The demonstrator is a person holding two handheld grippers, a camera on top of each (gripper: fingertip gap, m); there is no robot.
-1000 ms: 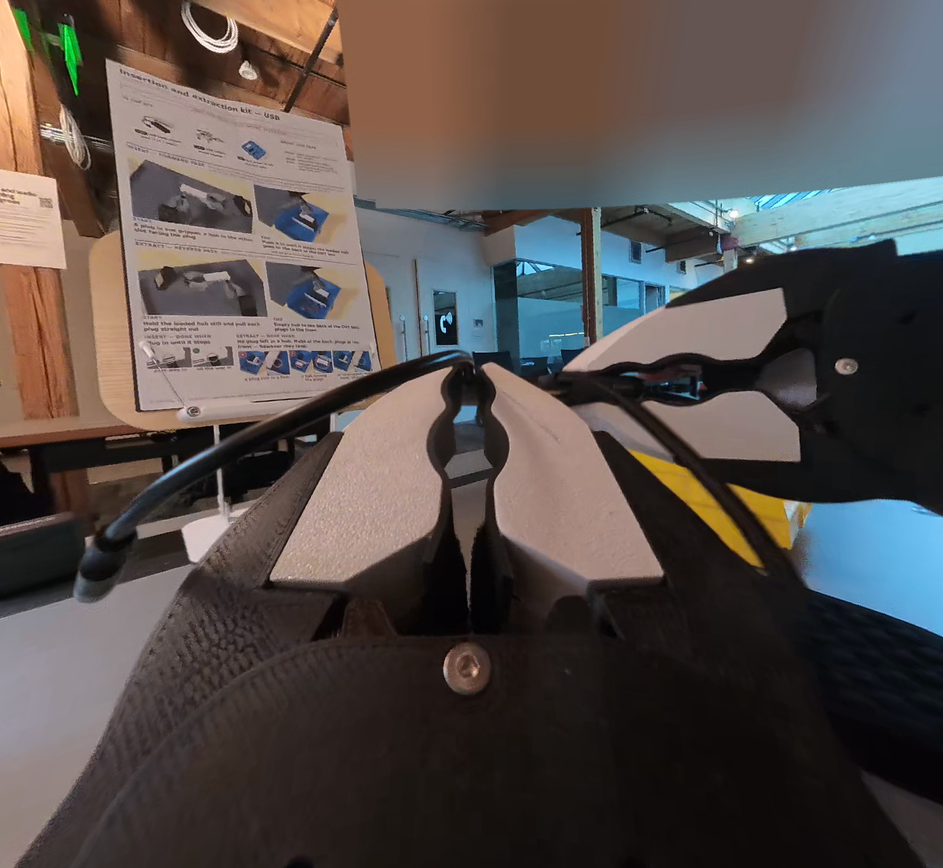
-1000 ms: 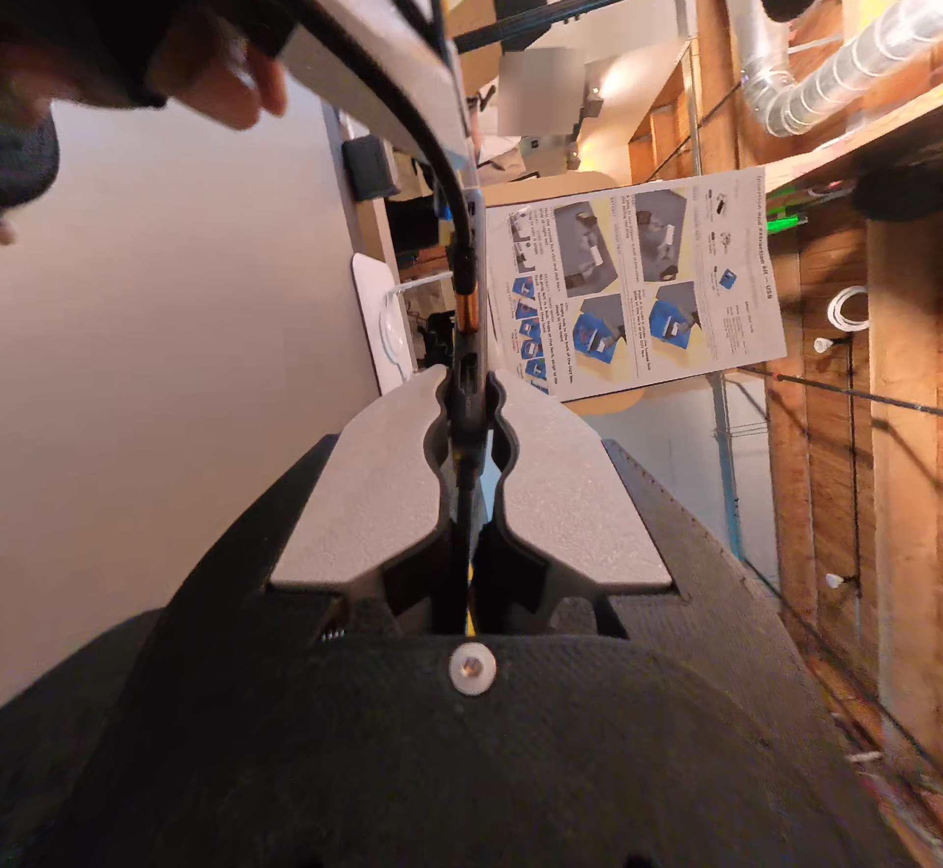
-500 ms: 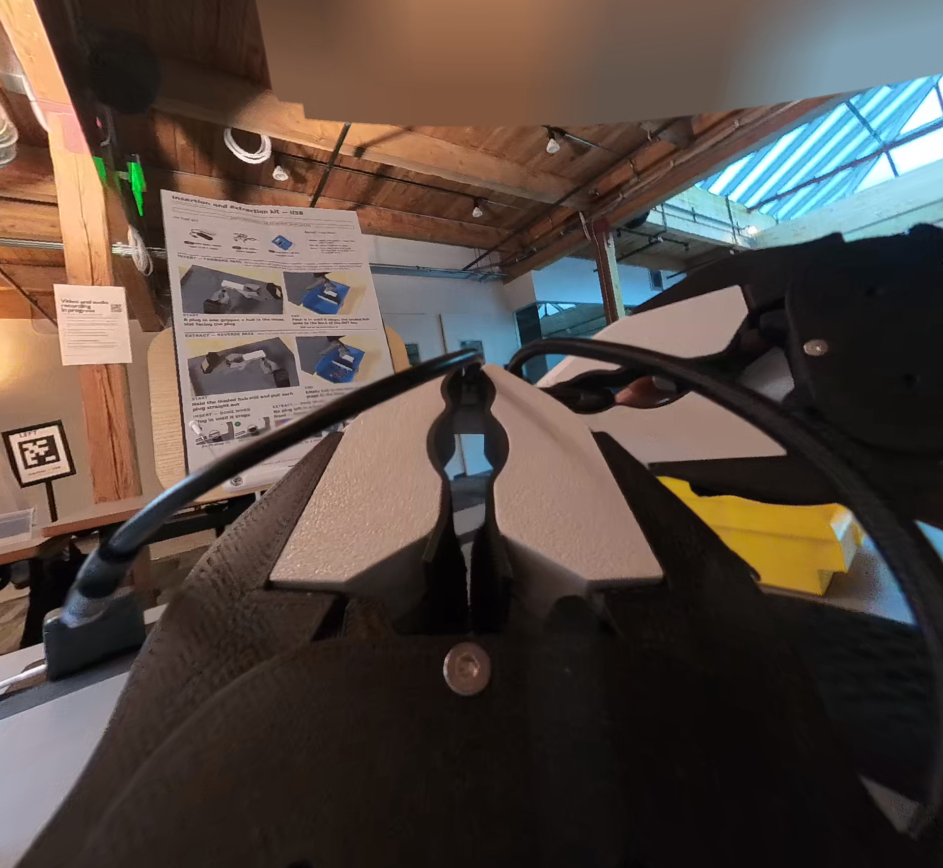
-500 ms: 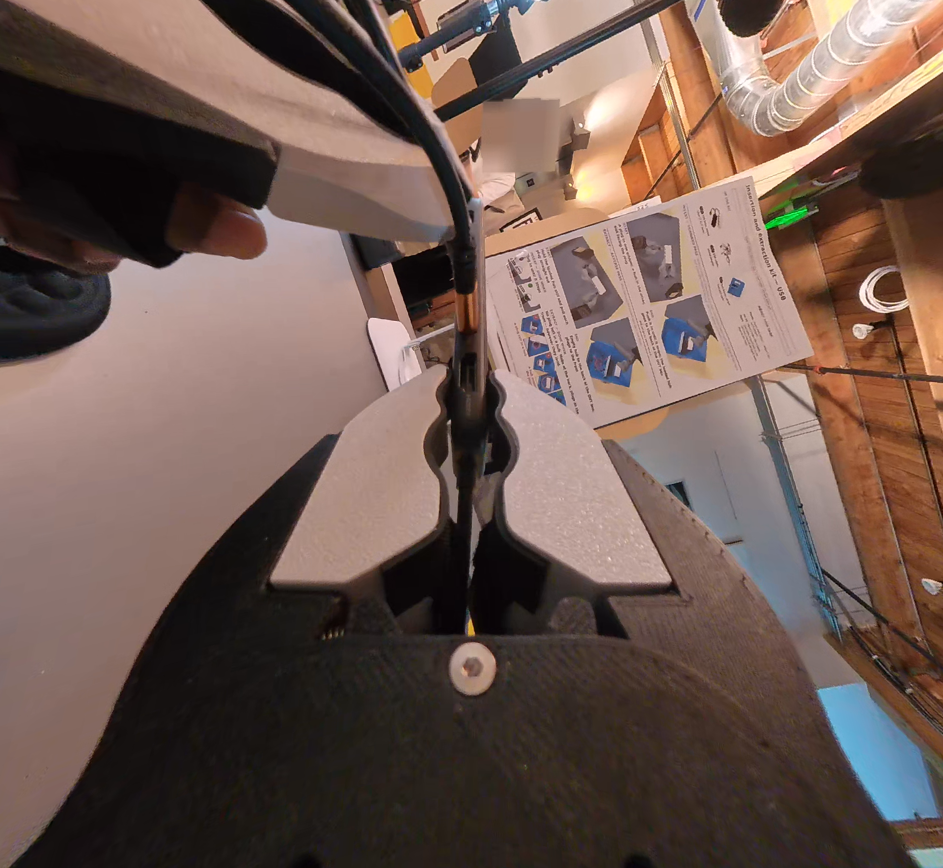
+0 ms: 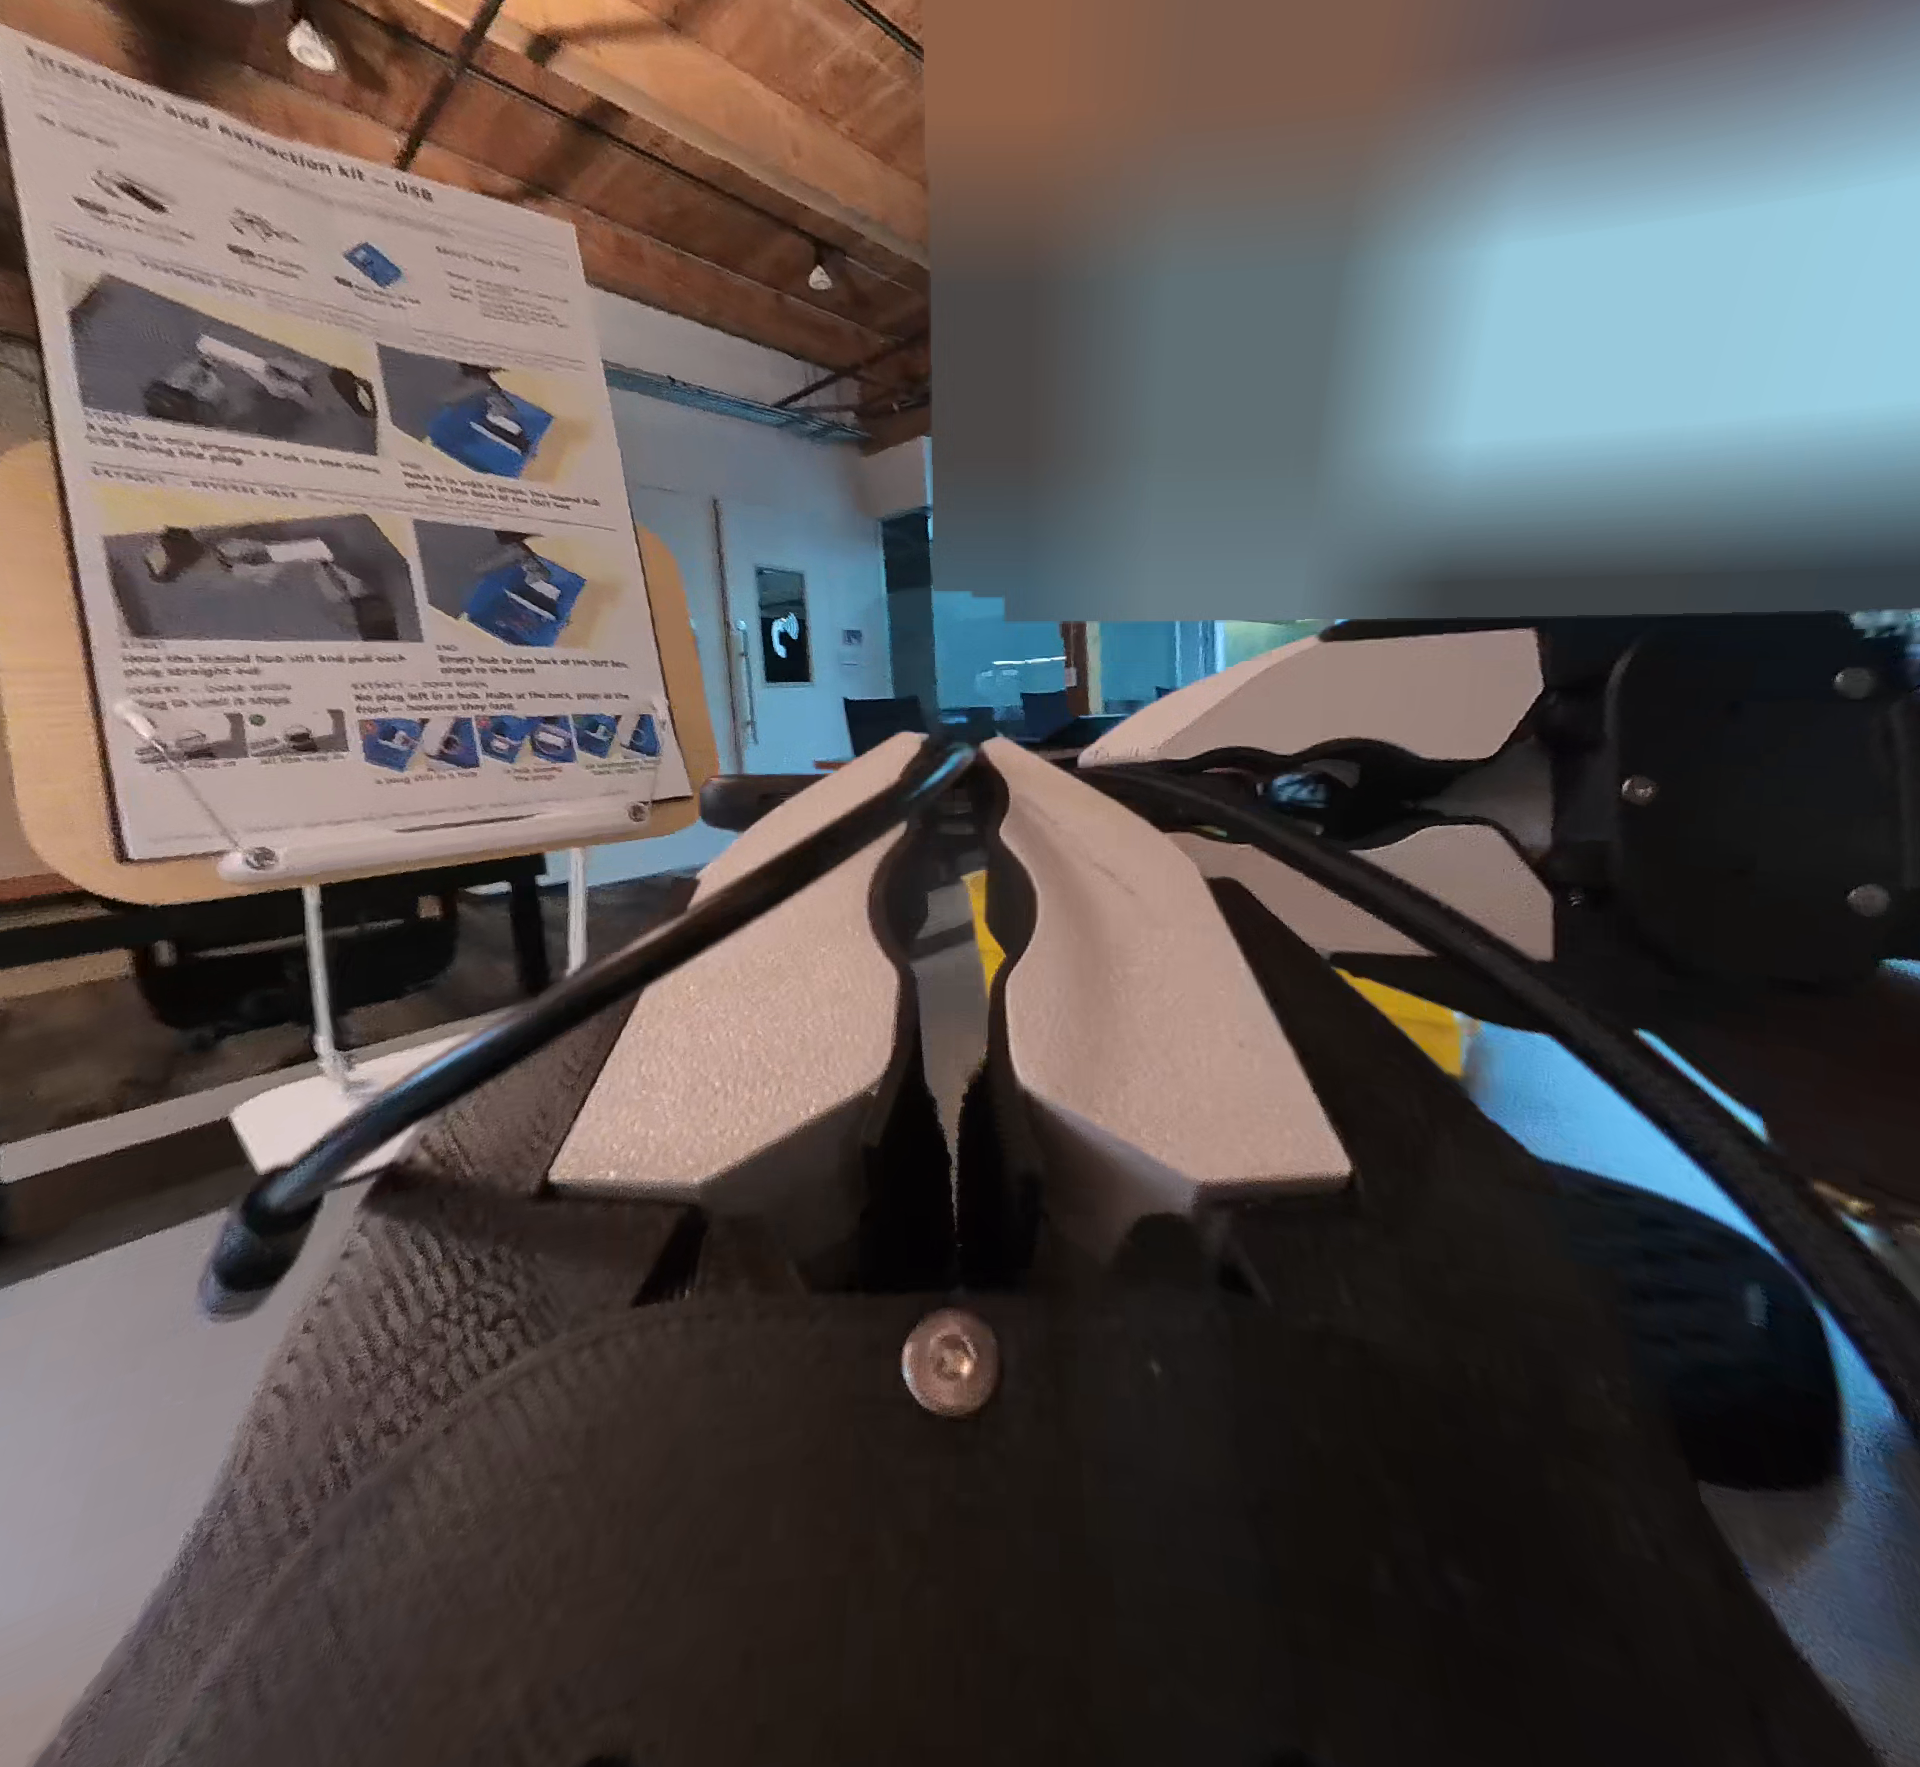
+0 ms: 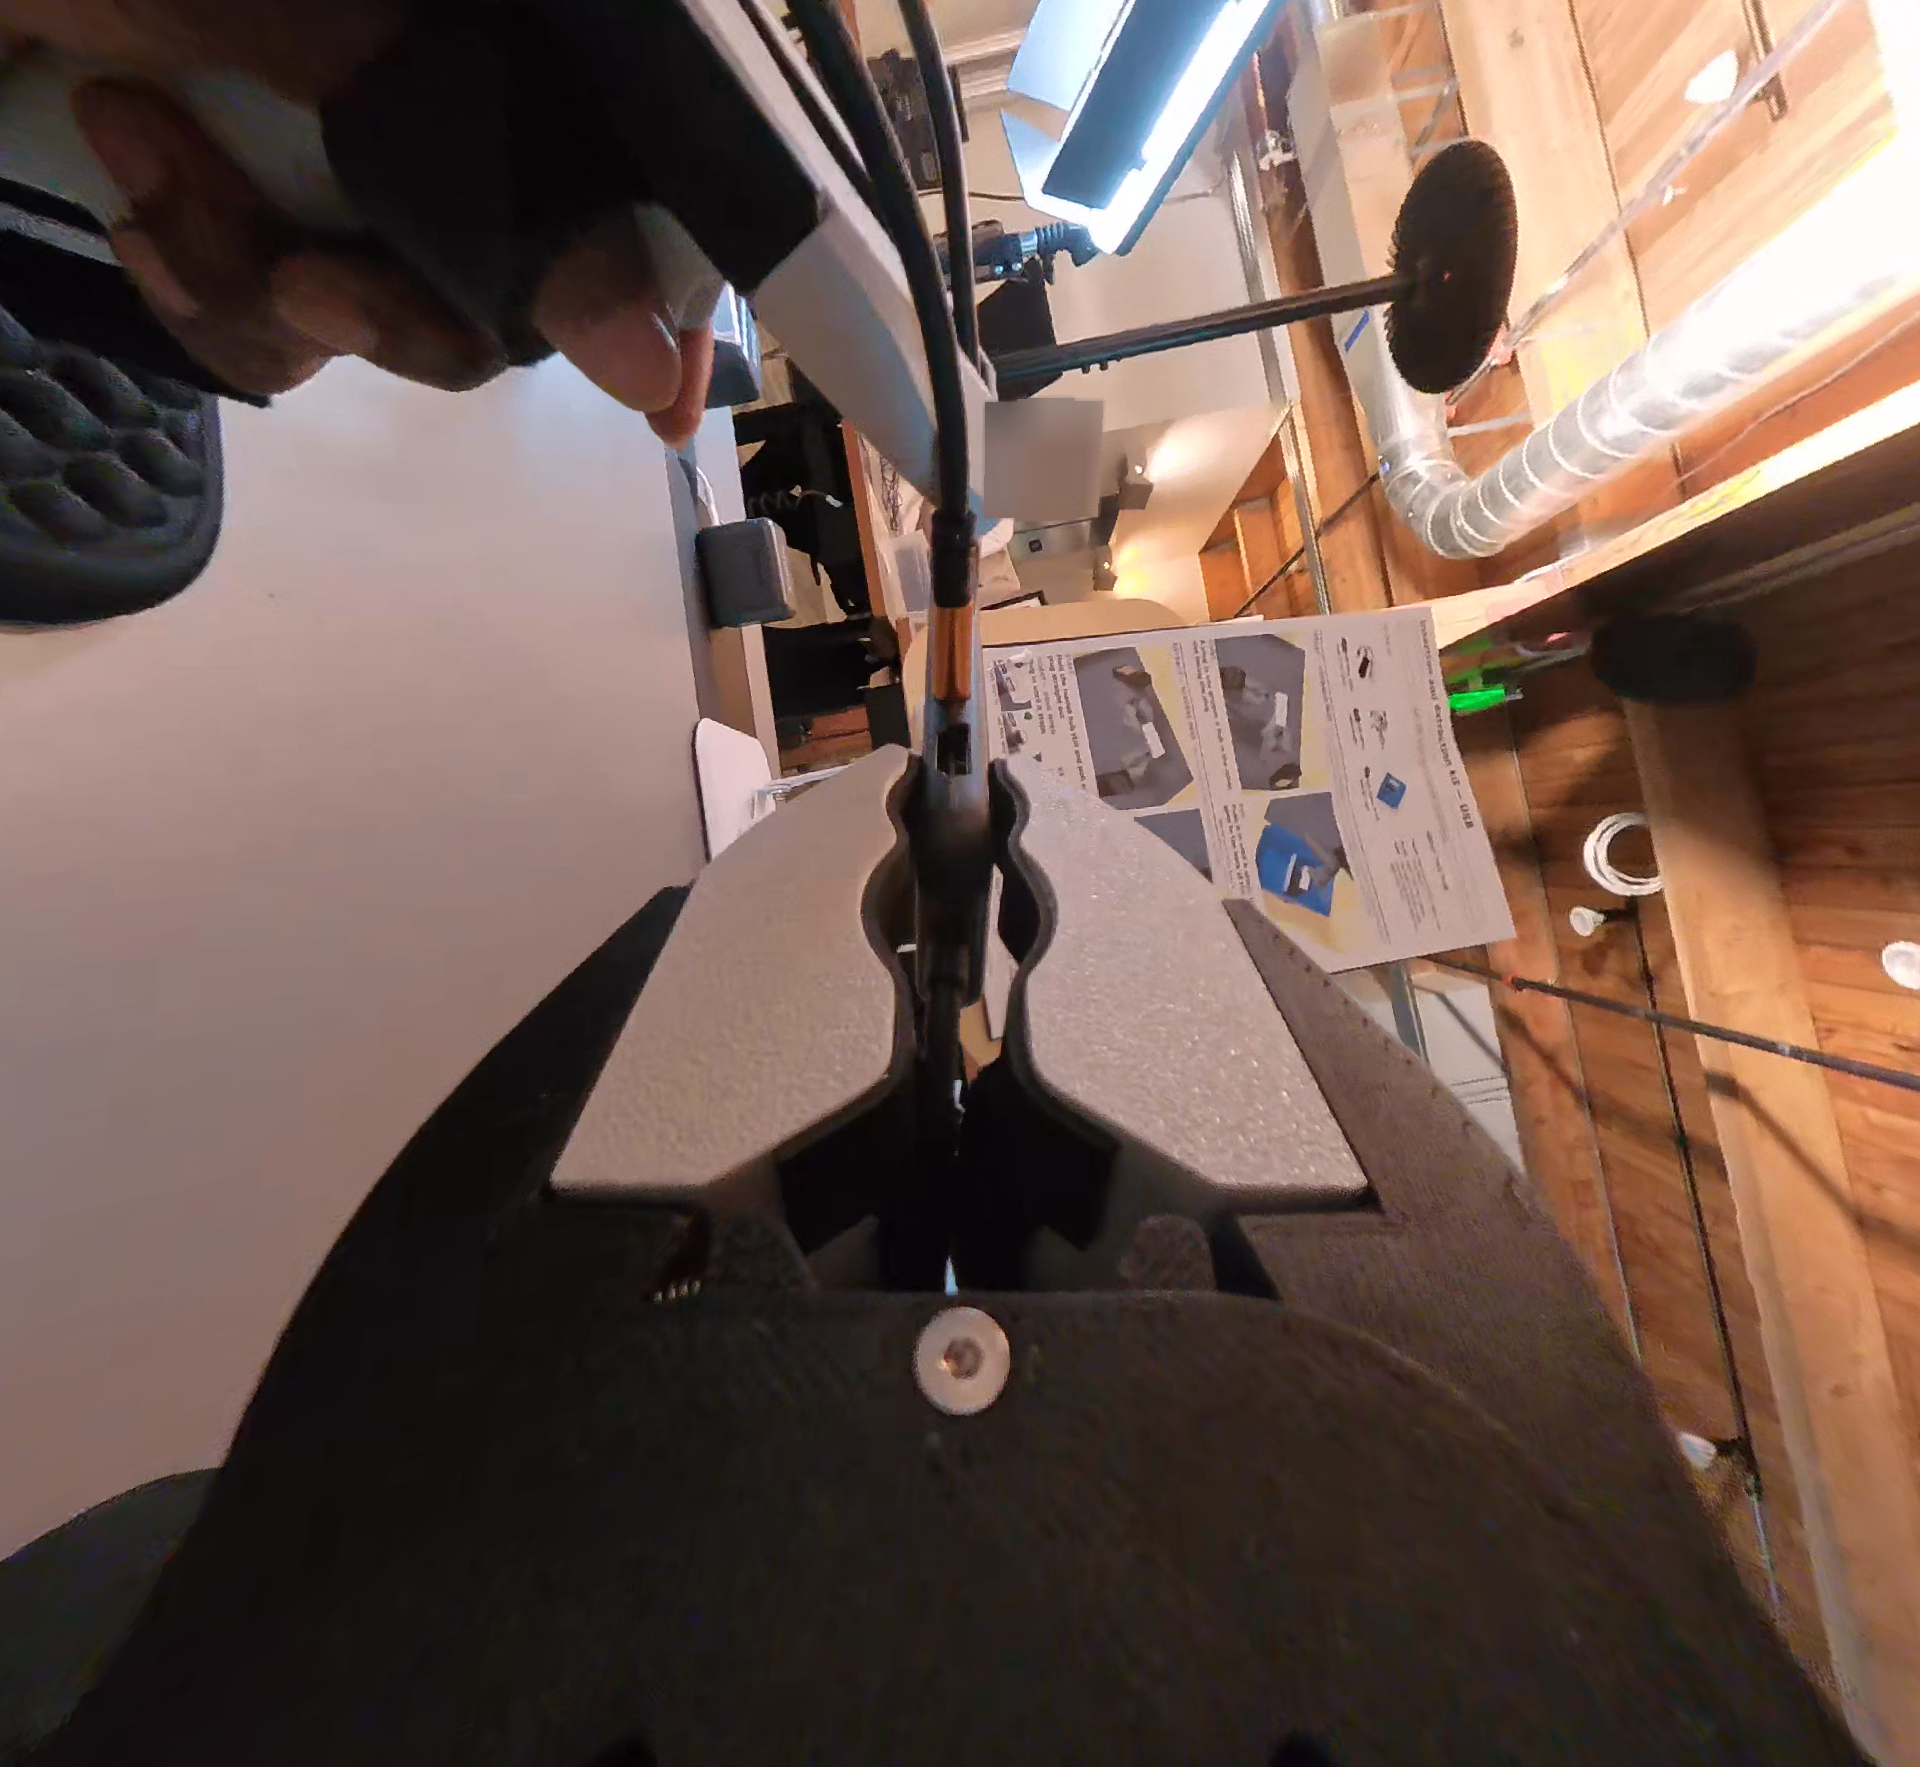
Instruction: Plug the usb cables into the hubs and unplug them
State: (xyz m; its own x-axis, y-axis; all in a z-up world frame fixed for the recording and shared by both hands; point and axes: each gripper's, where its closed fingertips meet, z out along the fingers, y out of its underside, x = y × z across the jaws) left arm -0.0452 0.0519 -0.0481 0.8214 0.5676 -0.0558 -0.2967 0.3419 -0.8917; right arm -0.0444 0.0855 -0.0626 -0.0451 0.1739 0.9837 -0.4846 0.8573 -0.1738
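My right gripper (image 6: 951, 782) is shut on a slim dark hub (image 6: 948, 844) held edge-on. The hub's own cable (image 6: 940, 1021) runs back between the jaws. A USB plug (image 6: 951, 668) with a copper collar meets the hub's end at my fingertips; how deep it sits I cannot tell. My left gripper (image 5: 961, 767) is shut on the black cable (image 5: 623, 969) just behind that plug. The cable's loose end (image 5: 244, 1239) hangs at lower left. The left gripper (image 6: 862, 315) shows at top left in the right wrist view, the right gripper (image 5: 1143, 775) at right in the left wrist view.
A person's hand (image 6: 312, 294) holds the left gripper. An instruction sheet on a wooden stand (image 5: 343, 512) is beyond the grey table (image 5: 104, 1405). A yellow bin (image 5: 1403, 1011) lies behind the right gripper. A grey box (image 6: 743, 574) is at the table's far edge. There is about 4 cm between the tips of the two grippers.
Both views have swung: the left view tipped up, then back down. In the right view the left gripper and hand loom closer. Both grippers stay shut, plug still at the hub.
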